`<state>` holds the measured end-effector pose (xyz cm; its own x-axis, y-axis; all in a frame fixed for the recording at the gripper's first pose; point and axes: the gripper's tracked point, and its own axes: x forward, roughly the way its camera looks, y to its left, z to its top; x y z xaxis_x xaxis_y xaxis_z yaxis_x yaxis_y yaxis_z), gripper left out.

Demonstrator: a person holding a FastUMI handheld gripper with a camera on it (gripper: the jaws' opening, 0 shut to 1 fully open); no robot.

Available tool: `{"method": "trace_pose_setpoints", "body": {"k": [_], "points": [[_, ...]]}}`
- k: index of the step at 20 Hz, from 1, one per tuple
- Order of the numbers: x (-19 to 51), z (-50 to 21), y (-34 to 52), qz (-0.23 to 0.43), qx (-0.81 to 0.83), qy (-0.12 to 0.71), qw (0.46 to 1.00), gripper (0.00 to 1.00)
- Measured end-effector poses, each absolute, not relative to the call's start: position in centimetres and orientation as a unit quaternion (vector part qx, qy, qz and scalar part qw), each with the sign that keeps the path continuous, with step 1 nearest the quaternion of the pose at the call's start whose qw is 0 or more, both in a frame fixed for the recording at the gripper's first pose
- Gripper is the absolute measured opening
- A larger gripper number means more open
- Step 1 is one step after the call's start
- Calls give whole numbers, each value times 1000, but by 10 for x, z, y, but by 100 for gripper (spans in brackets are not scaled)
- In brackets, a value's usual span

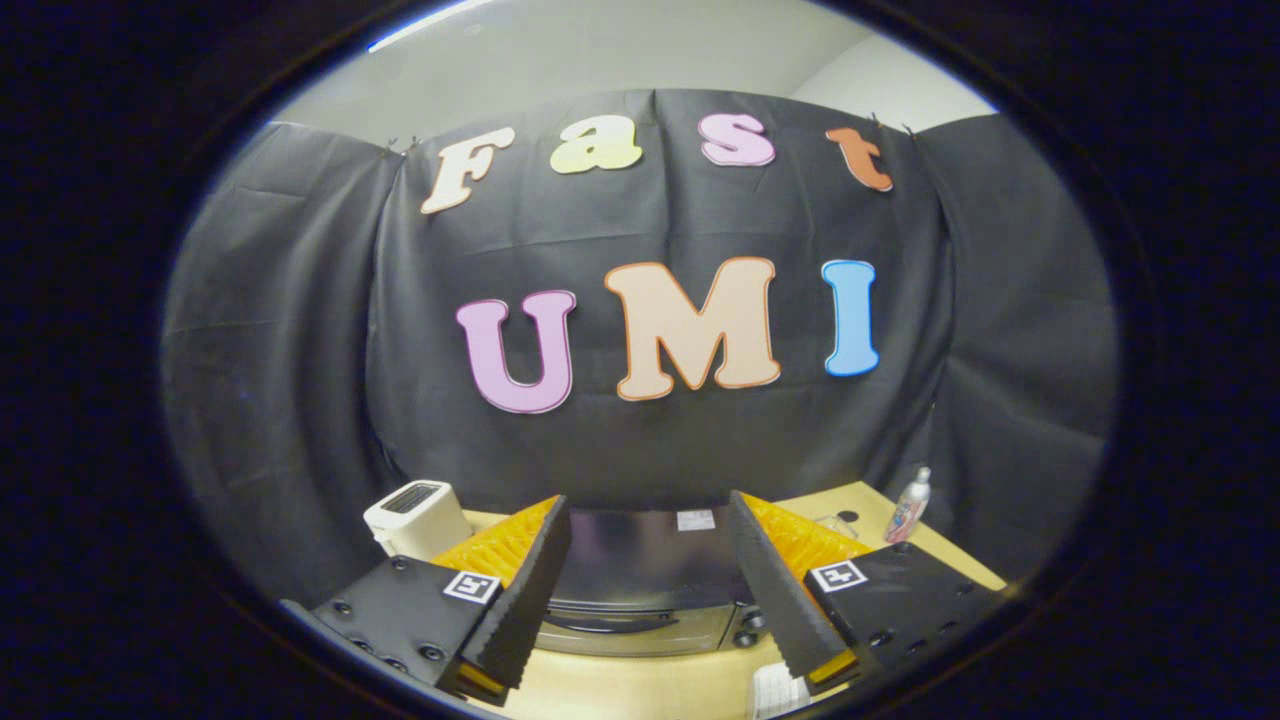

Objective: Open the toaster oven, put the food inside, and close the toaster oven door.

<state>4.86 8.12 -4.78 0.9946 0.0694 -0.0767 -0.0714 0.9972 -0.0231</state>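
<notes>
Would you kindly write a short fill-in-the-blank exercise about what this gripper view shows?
1. The gripper has its jaws ____, holding nothing.
2. The toaster oven has its door ____.
3. The white toaster stands to the ____ of the toaster oven.
4. The spray bottle stands ____ on the table.

Missing words: open; closed; left; upright

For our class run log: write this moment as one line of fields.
gripper: open, holding nothing | toaster oven: ahead between fingers, door closed | white toaster: beside oven | bottle: on table

Open air between the hand-held gripper [648, 590] fingers and closed toaster oven [645, 575]; white toaster [415, 515] leftward.
</notes>
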Motion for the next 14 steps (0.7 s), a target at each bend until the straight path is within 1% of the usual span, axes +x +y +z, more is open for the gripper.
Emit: {"method": "trace_pose_setpoints", "body": {"k": [9, 14], "points": [[30, -42, 77, 26, -14, 39, 999, 97], [16, -32, 61, 9, -13, 34, 999, 97]]}}
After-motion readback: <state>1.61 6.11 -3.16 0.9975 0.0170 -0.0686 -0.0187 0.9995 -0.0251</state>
